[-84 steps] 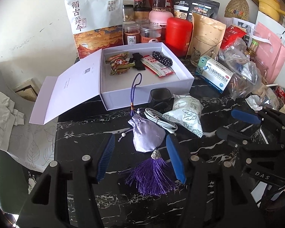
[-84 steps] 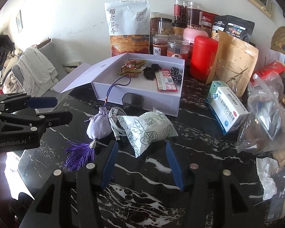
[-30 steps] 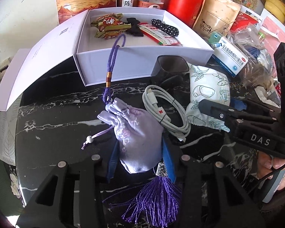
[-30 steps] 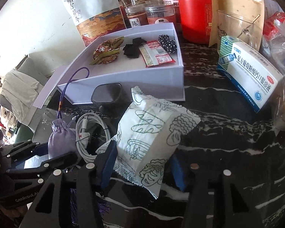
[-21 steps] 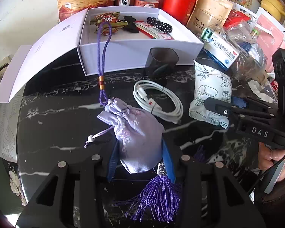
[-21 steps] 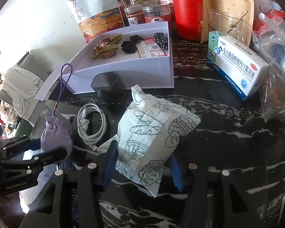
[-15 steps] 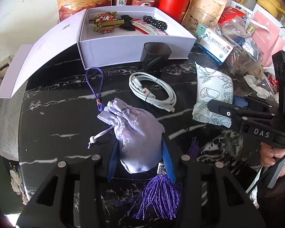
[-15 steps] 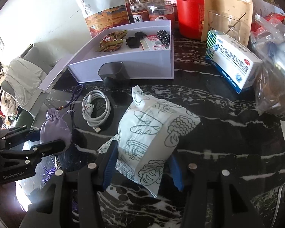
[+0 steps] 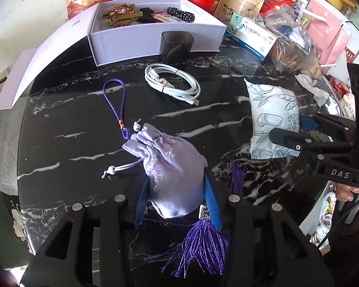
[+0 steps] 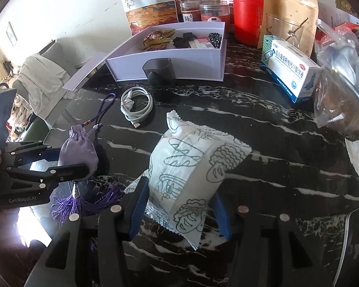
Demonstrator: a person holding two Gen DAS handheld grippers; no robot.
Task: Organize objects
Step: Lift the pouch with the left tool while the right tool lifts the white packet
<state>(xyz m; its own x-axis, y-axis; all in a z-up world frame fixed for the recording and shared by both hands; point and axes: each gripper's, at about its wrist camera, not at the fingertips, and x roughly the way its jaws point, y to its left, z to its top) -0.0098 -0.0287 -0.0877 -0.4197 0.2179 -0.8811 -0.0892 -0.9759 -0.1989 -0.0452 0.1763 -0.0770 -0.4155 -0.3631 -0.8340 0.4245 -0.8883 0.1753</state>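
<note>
My left gripper (image 9: 176,201) is shut on a lilac drawstring pouch (image 9: 172,167) with a purple tassel (image 9: 201,246), held above the black marble table (image 9: 59,148); its purple cord loop (image 9: 114,98) trails toward the box. The pouch also shows in the right wrist view (image 10: 80,149). My right gripper (image 10: 179,209) is shut on a white snack packet with line drawings (image 10: 191,167), also seen in the left wrist view (image 9: 272,117). An open white box (image 9: 155,33) holding snacks and small items stands at the back.
A coiled white cable (image 9: 172,83) and a dark square cup (image 9: 177,45) lie in front of the box. A blue-and-white medicine box (image 10: 292,69), red canister (image 10: 247,16), jars, bags and a plastic bag (image 10: 342,81) crowd the back and right.
Both grippers have pulled back from the box and lifted, the left with the pouch and the right with the packet. The cord loop has slid off the box edge onto the table.
</note>
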